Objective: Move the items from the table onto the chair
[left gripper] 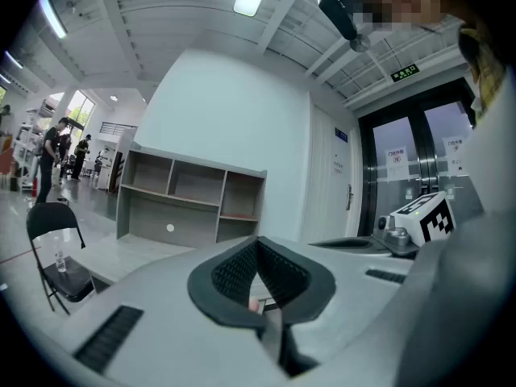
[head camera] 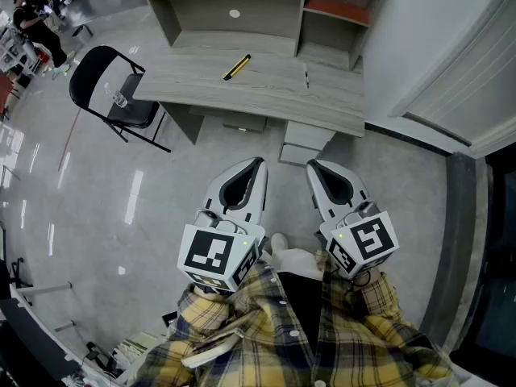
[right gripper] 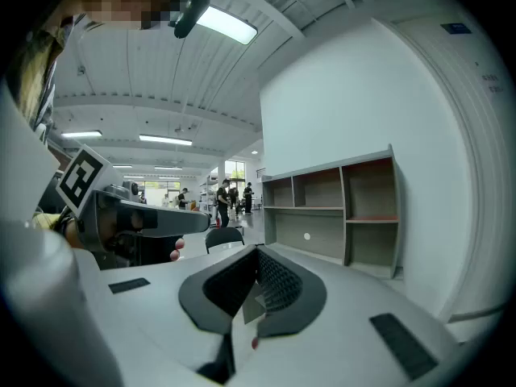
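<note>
Left hand-held gripper (head camera: 259, 163) and right hand-held gripper (head camera: 311, 166) hang clenched and empty, well short of the desk (head camera: 274, 89). Best step in, open one, pinch the yellow tool (head camera: 236, 67) mid-length.

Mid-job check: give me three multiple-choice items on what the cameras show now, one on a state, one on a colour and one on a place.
1. How do the left gripper and the right gripper stand?
A both shut, empty
B both wide open
C one open, one shut

2. What colour is the folding chair?
A white
B red
C black

3. Where does the yellow-and-black tool lie?
A on the chair's seat
B on the desk top
C in the left gripper

Answers:
1 A: each gripper view shows the jaws together with nothing between them.
2 C: its frame and seat are black.
3 B: it lies on the desk top, far from both grippers.
</note>
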### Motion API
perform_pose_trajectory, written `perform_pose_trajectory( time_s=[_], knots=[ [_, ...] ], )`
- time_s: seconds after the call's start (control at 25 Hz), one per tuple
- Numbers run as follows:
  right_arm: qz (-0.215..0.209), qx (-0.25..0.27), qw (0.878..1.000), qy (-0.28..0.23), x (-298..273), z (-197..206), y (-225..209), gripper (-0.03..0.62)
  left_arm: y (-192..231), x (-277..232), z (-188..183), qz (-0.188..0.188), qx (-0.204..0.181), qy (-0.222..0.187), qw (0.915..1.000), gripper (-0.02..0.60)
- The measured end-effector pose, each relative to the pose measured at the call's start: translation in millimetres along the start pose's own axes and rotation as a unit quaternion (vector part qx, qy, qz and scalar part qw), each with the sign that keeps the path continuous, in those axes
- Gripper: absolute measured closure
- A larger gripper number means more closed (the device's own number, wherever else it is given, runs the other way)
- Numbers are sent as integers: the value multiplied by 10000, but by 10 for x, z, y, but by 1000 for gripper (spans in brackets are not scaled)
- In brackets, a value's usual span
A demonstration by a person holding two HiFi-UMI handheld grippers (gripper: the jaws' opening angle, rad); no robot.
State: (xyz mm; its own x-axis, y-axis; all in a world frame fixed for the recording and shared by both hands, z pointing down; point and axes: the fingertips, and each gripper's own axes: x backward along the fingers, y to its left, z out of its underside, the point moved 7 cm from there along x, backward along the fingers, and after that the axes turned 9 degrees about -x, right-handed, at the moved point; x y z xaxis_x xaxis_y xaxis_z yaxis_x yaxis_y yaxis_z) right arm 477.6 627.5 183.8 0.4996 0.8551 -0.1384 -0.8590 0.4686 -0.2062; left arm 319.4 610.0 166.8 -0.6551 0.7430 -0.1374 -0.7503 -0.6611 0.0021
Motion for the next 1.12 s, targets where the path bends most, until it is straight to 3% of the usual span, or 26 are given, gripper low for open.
perform_pose_trajectory(
  time_s=[0.28, 0.72, 1.12],
  knots=[
    [-134, 2, 9999, -6, 19, -36, -63, 579, -22, -26, -29, -149, -16, 26, 9999, 578],
    [-323, -60, 9995, -29, 67, 26, -301, 578, 99, 19, -17, -833, 84, -46, 9965, 578],
    [-530, -44, 9984, 167, -514, 74, -313, 577, 643, -133, 59, -1093, 186, -38, 9938, 578]
  ],
)
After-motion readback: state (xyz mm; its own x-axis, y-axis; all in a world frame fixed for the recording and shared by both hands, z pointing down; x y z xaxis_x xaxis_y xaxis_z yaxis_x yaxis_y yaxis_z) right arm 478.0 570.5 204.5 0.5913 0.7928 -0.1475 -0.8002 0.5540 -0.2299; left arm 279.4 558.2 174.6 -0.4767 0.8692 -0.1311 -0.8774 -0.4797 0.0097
